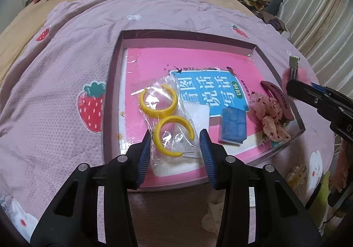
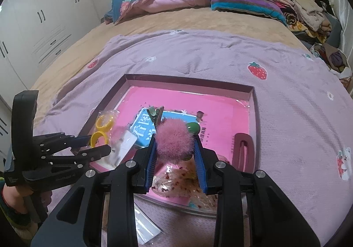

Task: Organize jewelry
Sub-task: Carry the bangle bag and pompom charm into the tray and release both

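A shallow purple-walled tray (image 1: pixel 187 33) (image 2: pixel 187 80) lies on the bed with a pink book (image 1: pixel 187 59) inside it. My left gripper (image 1: pixel 175 149) (image 2: pixel 97 144) is shut on a clear bag of two yellow hoop earrings (image 1: pixel 169 123) (image 2: pixel 102 128), low over the tray's near left corner. My right gripper (image 2: pixel 175 154) (image 1: pixel 293 88) is shut on a fluffy pink pompom hair clip (image 2: pixel 173 138) (image 1: pixel 286 73), whose metal clip points away over the tray's near right part. In the tray lie a blue box (image 1: pixel 233 125), a dark red hair clip (image 1: pixel 278 96) (image 2: pixel 242 149) and a flowered pink scrunchie (image 1: pixel 271 116) (image 2: pixel 176 183).
The tray rests on a lilac strawberry-print quilt (image 2: pixel 220 54). Folded quilts and a striped pillow (image 2: pixel 247 6) lie at the bed's far end, and a pile of clothes (image 2: pixel 308 12) at the far right. White wardrobes (image 2: pixel 44 15) stand on the left. A person's hand (image 2: pixel 13 198) holds the left gripper.
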